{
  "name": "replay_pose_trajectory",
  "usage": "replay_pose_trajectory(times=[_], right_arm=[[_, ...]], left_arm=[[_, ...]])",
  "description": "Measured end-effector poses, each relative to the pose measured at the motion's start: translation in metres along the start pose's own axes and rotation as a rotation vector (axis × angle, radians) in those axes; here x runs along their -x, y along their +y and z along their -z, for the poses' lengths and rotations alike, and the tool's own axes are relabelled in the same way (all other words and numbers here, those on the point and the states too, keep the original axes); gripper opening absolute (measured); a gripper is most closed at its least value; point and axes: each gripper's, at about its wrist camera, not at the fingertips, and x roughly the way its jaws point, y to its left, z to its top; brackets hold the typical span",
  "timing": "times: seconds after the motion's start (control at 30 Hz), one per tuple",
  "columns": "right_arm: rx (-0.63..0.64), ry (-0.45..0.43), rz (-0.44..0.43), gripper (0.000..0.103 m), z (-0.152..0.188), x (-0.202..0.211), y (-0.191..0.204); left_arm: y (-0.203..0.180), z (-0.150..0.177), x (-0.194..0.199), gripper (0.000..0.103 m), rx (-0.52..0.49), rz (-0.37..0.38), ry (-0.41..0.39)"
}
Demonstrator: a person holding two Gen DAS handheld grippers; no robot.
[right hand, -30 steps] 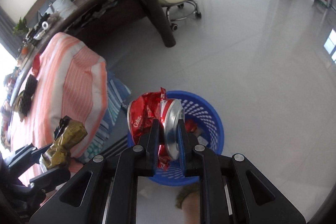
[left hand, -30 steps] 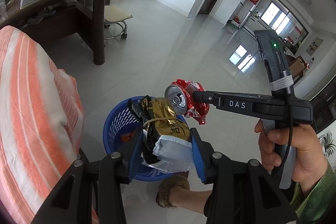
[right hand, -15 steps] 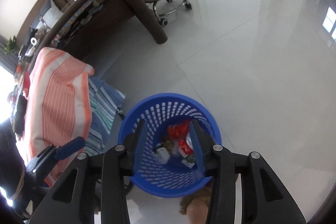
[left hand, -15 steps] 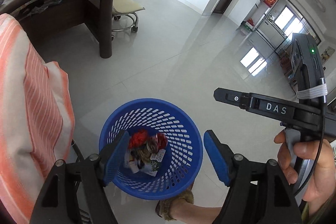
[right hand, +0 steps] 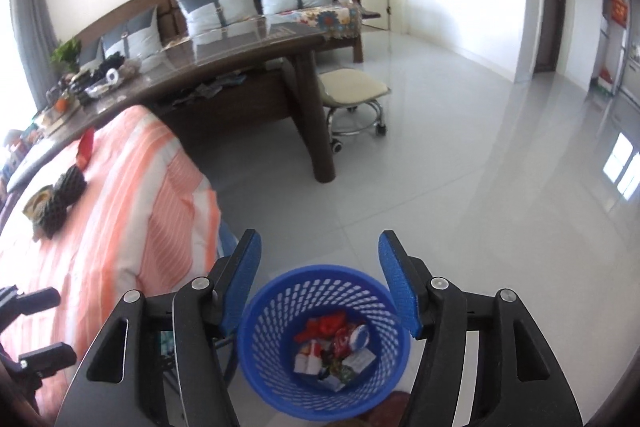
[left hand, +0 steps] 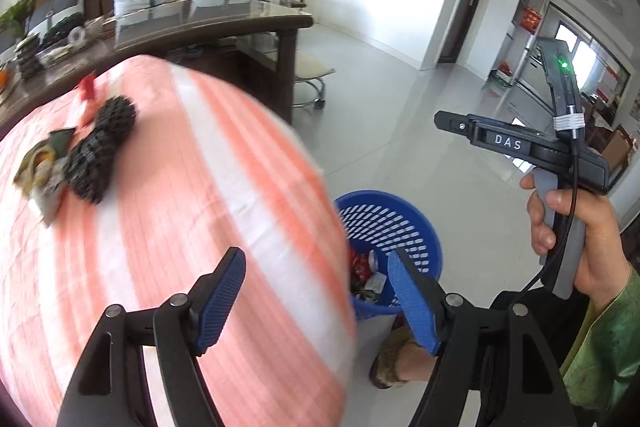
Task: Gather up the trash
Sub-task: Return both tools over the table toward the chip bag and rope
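A blue mesh waste basket (right hand: 276, 311) stands on the floor and holds a crushed red can (right hand: 347, 338) and several wrappers. It also shows in the left wrist view (left hand: 404, 215), half hidden by the table. My right gripper (right hand: 320, 287) is open and empty above the basket; it also shows in the left wrist view (left hand: 444, 118). My left gripper (left hand: 316, 295) is open and empty over the edge of the orange-striped table (left hand: 180, 207). On that table lie a black mesh wrapper (left hand: 100, 151), a gold-green wrapper (left hand: 40, 167) and a red scrap (left hand: 89, 91).
A dark wooden desk (right hand: 240, 67) with clutter stands behind the table. A rolling stool (right hand: 354, 99) is beside its leg. A sofa with grey cushions (right hand: 224, 3) is at the back. The person's foot (left hand: 396, 359) is next to the basket.
Both grippers opened and dropped the can and the gold wrapper into the basket. Both then tilted up; the left swung over the striped table.
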Motion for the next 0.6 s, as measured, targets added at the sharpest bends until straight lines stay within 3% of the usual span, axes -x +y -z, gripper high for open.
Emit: replay_pose_trajectory(times=[0.27,0.4,0.6], right_arm=[[0.205,0.011,-0.228,0.064,0.024,0.007,0.139],[0.308,0.04,-0.329,0.068,0.044,0.008,0.202],[0.448,0.126,-0.378,0.068,0.072,-0.014,0.259]], left_arm=[[0.118,0.04,0.052,0.075,0.169,-0.199,-0.021],[0.162,0.038,0.059,0.075,0.211,-0.236,-0.03],[0.194,0.014,0.043,0.075,0.198,-0.235,-0.011]])
